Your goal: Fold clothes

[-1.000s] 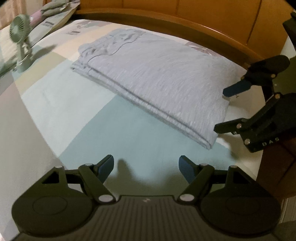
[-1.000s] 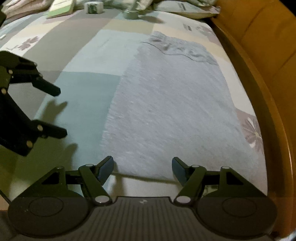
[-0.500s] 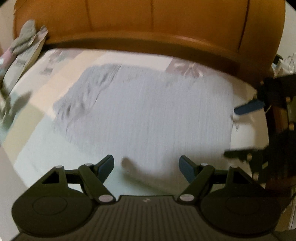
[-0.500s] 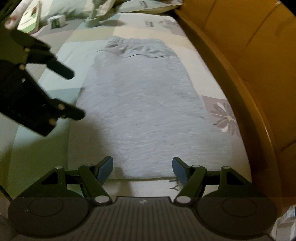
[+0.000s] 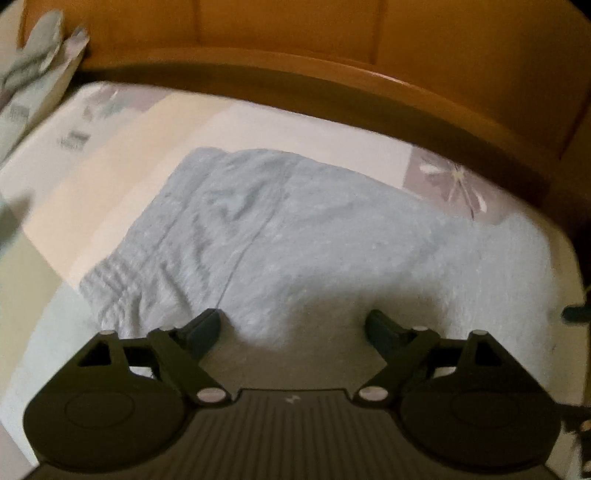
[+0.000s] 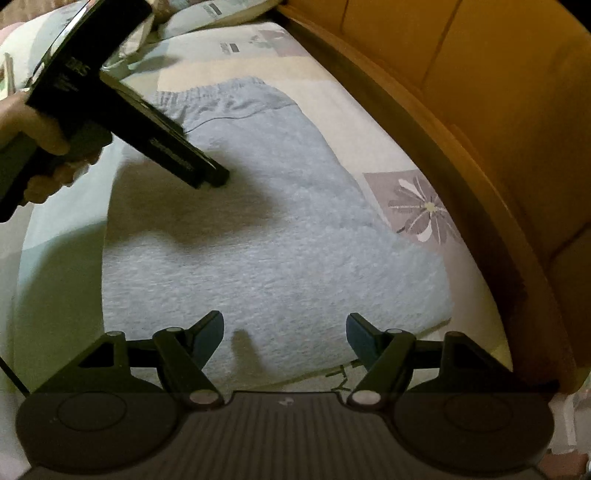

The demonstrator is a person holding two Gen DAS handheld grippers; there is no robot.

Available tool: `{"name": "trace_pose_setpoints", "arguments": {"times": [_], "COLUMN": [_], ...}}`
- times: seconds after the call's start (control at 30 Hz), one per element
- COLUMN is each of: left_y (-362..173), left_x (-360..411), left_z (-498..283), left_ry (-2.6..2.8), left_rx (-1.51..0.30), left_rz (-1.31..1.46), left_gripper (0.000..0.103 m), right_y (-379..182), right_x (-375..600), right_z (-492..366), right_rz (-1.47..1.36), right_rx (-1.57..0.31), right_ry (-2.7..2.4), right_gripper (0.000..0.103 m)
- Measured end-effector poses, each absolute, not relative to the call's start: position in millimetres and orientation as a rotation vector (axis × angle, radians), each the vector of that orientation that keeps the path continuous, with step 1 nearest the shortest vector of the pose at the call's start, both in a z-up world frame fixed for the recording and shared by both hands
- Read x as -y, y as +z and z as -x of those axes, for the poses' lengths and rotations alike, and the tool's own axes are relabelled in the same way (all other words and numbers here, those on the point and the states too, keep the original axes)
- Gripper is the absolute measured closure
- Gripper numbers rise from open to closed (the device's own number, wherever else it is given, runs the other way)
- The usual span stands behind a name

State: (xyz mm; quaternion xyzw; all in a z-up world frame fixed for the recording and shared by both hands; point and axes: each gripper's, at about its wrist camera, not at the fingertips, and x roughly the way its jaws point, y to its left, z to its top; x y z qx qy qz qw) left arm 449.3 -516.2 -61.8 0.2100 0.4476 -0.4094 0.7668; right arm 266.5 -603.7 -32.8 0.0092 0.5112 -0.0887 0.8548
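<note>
a: status of the garment?

b: grey sweatpants (image 5: pixel 303 229), folded into a long flat stack, lying on the patchwork bedsheet (image 6: pixel 62 258) just beside the wooden bed frame (image 6: pixel 424 122). the elastic waistband (image 6: pixel 207 92) is at the far end from the right wrist camera.

a: left gripper (image 5: pixel 293 325)?

b: over the waistband half of the stack, pointing steeply down. its jaws have just been opening; they stand wide, released, nothing between the pads. a hand (image 6: pixel 44 147) grips its handle.

a: right gripper (image 6: pixel 284 330)?

b: over the near end of the stack, jaws apart, unclenched, holding nothing. whether its fingertips (image 6: pixel 212 328) touch the cloth i cannot tell.

a: anything else?

b: pillows (image 6: pixel 207 14) at the far end of the bed. a flower patch (image 6: pixel 417 210) on the sheet beside the pants.
</note>
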Motion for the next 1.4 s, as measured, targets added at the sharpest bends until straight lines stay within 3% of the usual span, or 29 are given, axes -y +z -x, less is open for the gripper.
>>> {"name": "trace_pose_setpoints", "arguments": {"times": [0.2,0.57,1.1,1.4], "left_y": [-33,-66,-28,-18], "left_x": [536,568,507,467], "left_z": [-462,-512,-463,-405], "left_ry": [-1.013,-0.971,-0.911,-0.764], "left_rx": [-0.881,-0.913,-0.864,-0.832], "left_rz": [-0.405,-0.358,-0.363,-0.353], "left_gripper": [0.017,0.018,0.018,0.010], "right_y": [-39,-37,-39,-28], "right_x": [603,603,603,585], "right_z": [-269,-269,-273,-259], "right_rz": [-0.039,-0.072,-0.085,-0.044], "right_rx": [-1.088,-1.085,-1.084,-1.074], "right_ry": [-0.196,-0.224,-0.226,-0.216], "right_gripper": [0.025,0.025,0.024,0.019]}}
